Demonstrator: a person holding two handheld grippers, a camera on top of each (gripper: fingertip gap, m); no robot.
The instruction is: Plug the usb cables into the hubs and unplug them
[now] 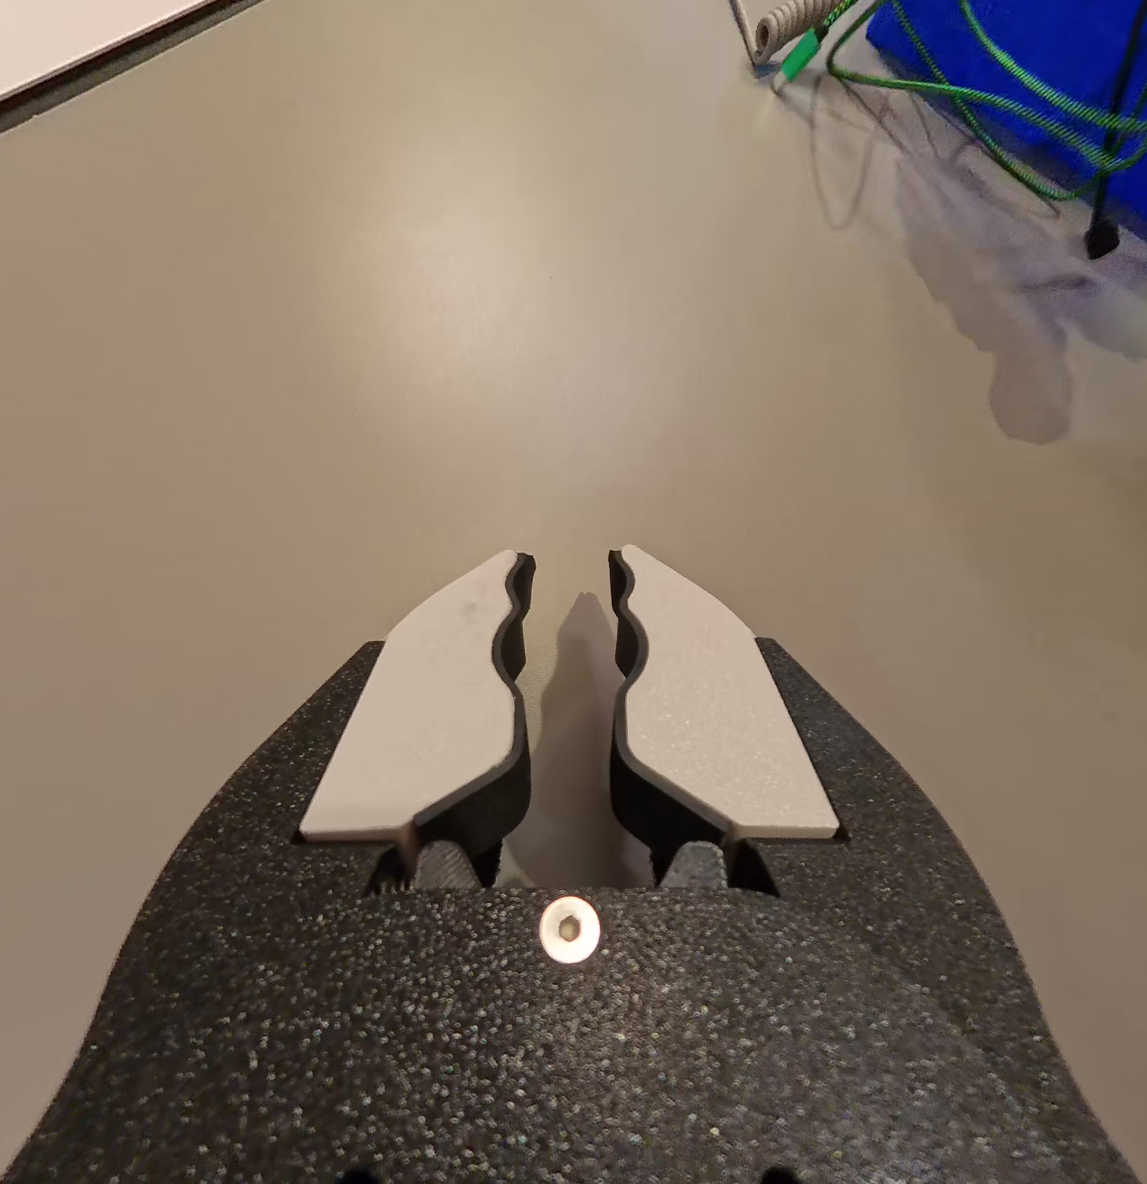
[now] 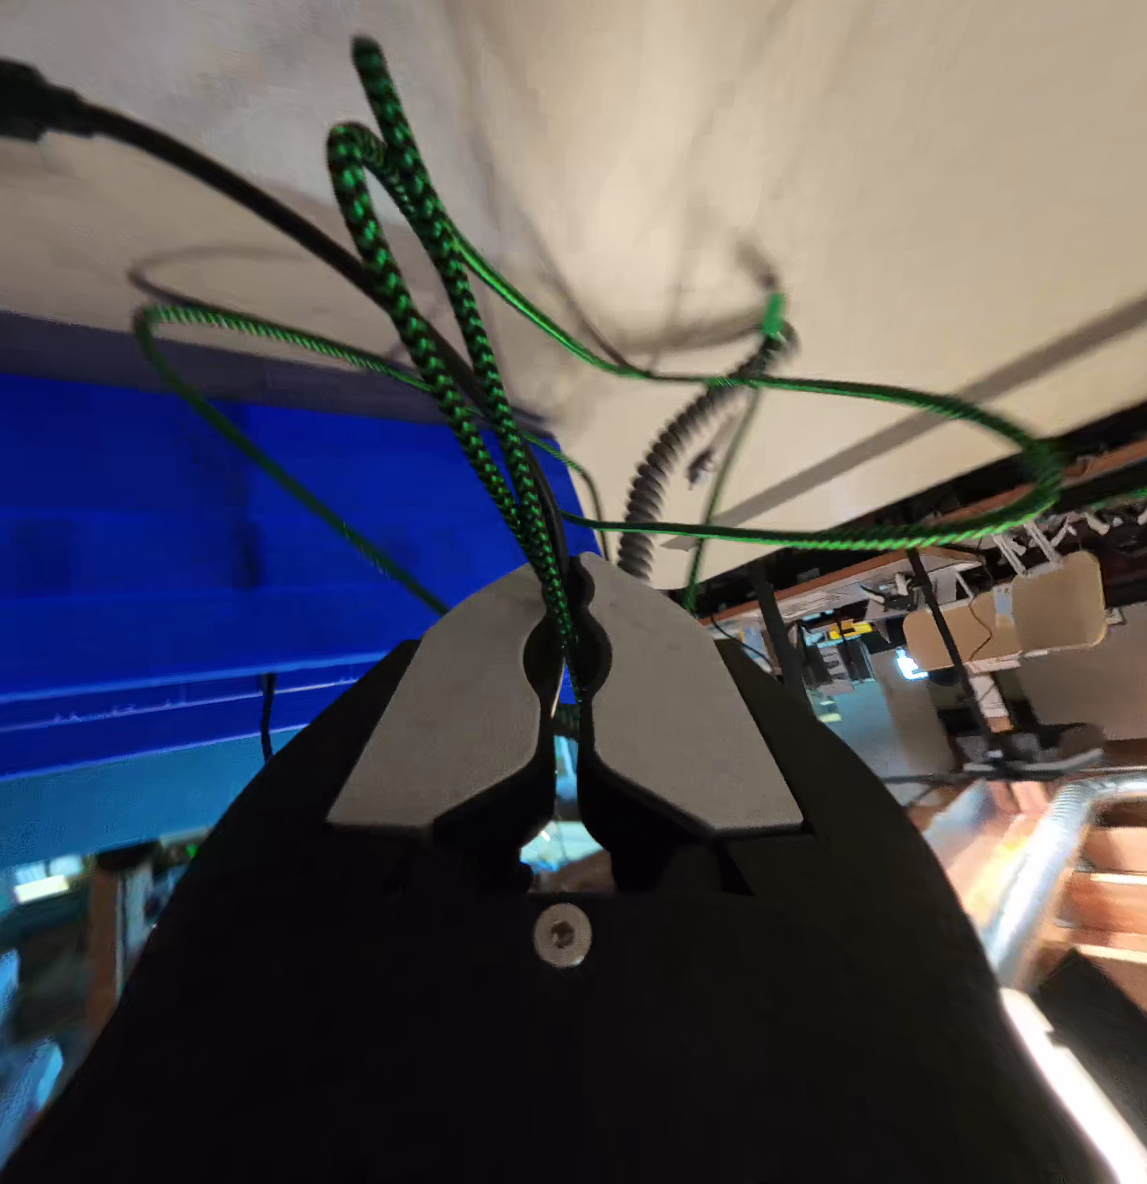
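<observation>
Green braided cable (image 2: 468,397) pinched in right gripper (image 2: 574,567) fingers; left gripper (image 1: 572,567) fingers spread, empty.

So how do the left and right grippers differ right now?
The left gripper is open and empty; the right gripper is shut on the green braided cable. The left faces bare table; the right faces the blue bin. Both have grey fingers.

No readable writing shows (both views checked).
</observation>
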